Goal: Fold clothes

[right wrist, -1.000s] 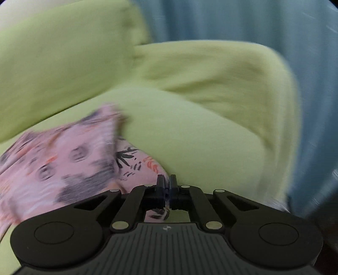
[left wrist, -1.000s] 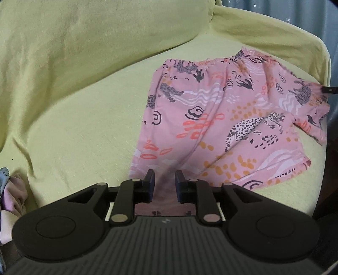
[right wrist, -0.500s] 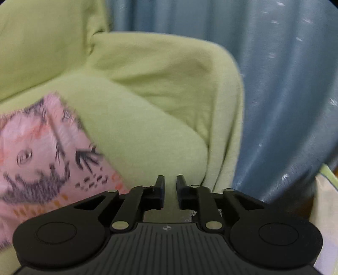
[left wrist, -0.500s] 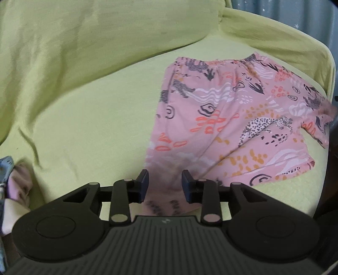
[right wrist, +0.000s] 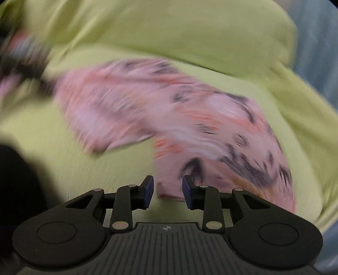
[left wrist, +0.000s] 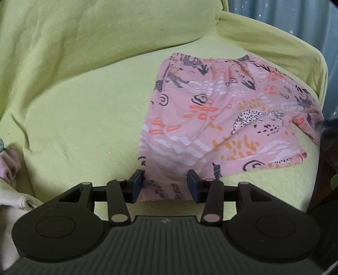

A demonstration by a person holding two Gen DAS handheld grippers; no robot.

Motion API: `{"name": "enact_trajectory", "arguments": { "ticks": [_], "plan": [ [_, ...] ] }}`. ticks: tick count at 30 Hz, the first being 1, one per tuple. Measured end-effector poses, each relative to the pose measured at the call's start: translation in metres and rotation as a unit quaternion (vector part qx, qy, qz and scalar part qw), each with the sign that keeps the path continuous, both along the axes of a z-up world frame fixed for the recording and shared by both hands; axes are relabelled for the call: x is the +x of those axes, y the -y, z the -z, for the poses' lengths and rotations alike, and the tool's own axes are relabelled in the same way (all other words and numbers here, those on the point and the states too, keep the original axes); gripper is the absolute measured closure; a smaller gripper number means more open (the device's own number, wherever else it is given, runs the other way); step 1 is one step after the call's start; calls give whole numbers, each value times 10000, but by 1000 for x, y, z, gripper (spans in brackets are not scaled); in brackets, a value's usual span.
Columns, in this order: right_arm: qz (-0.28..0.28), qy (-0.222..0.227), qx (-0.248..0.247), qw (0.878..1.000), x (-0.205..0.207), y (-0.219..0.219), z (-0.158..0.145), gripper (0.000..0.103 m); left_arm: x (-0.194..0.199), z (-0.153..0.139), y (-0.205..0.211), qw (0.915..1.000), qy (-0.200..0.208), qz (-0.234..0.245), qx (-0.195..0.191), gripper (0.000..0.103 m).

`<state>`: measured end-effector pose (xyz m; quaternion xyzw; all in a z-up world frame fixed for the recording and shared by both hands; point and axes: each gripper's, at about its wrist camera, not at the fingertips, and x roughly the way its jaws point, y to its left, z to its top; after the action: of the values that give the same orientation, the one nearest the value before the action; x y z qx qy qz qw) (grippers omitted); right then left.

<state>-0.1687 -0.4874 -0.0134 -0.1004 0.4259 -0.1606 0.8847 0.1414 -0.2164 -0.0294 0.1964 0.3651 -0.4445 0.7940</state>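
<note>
In the left wrist view the left gripper (left wrist: 165,185) sits at the bottom centre with its jaws spread wide, holding nothing; a corner of the pink patterned shorts (left wrist: 221,118) lies between the blue pads (left wrist: 138,186), though the pads do not press on the cloth; the shorts lie spread flat across the centre and right of the frame on the yellow-green sofa cover (left wrist: 84,110), their gathered waistband towards the top, one leg hem reaching down to the gripper and the other running out to the right edge; a bundle of pale clothes (left wrist: 10,169) shows at the lower left edge, and a blue curtain (left wrist: 295,12) fills the upper right corner. The right wrist view is heavily blurred; the right gripper (right wrist: 168,191) is at the bottom centre, jaws parted and empty, with an edge of the shorts (right wrist: 169,118) lying between its fingertips; the shorts stretch from the upper left towards the lower right across the sofa cover (right wrist: 190,31).
</note>
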Motion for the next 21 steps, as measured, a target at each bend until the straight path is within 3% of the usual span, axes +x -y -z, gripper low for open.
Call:
{"name": "enact_trajectory", "arguments": {
  "ticks": [4,6,10,14,15,17,18,19,20,21],
  "plan": [
    [-239,-393,-733,9963,13,-9,20,72,5,2,-4,9999,-83,-71,-130,53],
    [-226,-499,-659,9963,13,-7,23,102,9,3,-7,9995,-151,-144,-216,50],
    [-220,-437,79,9988,2,-13,11,101,14,3,-15,9987,-268,-216,-364,49],
    [-140,-598,44,9981,3,-14,9,100,18,9,-18,9980,-377,-221,-466,51],
    [-81,-614,70,9981,5,-13,7,93,18,9,-18,9979,-379,-202,-483,52],
    [-78,-412,45,9991,5,-18,-6,77,17,8,-17,9978,-409,-143,-508,61],
    [-85,-290,25,9995,5,-22,-13,74,17,7,-18,9977,-436,-77,-517,73],
    [-102,-174,43,9998,6,-25,-20,74,17,6,-19,9976,-464,-4,-523,93],
    [-114,-60,86,9999,10,-28,-26,72,16,5,-19,9976,-484,73,-494,100],
    [-132,59,155,9998,16,-32,-33,72,14,4,-20,9978,-462,116,-459,99]
  ]
}}
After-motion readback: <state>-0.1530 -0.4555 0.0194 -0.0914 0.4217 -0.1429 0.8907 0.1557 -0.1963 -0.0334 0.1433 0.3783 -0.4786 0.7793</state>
